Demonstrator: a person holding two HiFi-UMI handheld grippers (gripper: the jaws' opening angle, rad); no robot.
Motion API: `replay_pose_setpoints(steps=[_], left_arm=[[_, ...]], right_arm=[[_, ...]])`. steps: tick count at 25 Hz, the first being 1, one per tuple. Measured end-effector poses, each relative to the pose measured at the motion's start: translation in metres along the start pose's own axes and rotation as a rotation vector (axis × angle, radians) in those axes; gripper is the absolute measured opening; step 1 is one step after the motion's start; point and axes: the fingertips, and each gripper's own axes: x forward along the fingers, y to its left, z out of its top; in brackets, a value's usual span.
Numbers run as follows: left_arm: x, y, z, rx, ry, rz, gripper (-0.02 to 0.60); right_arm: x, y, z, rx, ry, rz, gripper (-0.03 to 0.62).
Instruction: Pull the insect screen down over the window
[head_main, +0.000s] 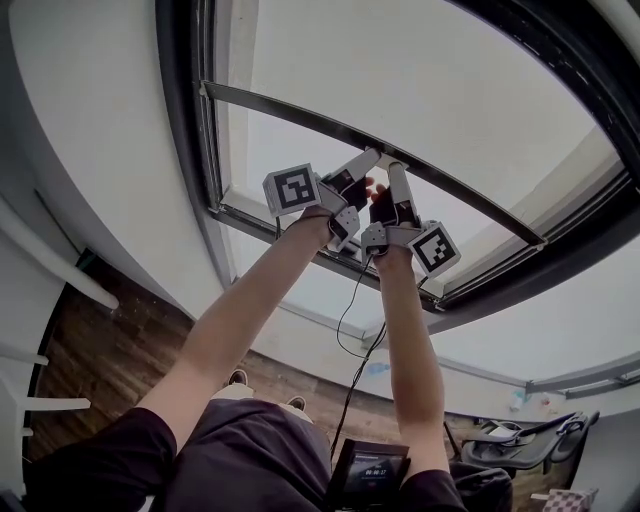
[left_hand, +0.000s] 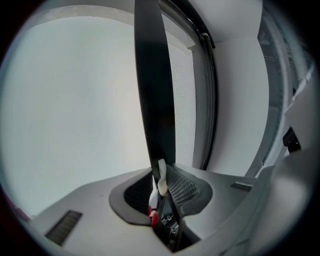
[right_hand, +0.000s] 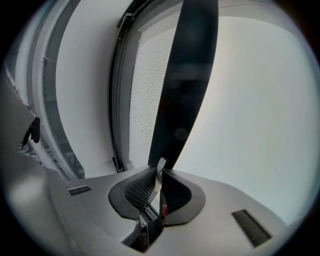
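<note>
Both are locked on: the left hand-held gripper (left_hand: 159, 181) and right hand-held gripper (right_hand: 159, 176) are each pinched shut on the dark pull bar (head_main: 300, 116), with the insect screen (right_hand: 146, 85) just beyond their tips, so I reckon an uneven tug could jam the bar crooked or let it slip free.

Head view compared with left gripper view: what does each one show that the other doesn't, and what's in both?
Only the head view shows the person's bare arms raised, the right gripper, the brown wooden floor and a hanging black cable.

Only the left gripper view shows the fine grey mesh beside the dark flat pull bar, and, close up, the left gripper with its jaws closed on that bar.

Both show the bar, the left gripper and the dark window frame.
</note>
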Motion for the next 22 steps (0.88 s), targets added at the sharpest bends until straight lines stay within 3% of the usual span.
replay_pose_setpoints(steps=[22], left_arm=[[-0.043, 0.053, -0.038, -0.055, 0.010, 0.062, 0.089]], right_arm=[[-0.045, -0.044, -0.045, 0.093, 0.011, -0.039, 0.043]])
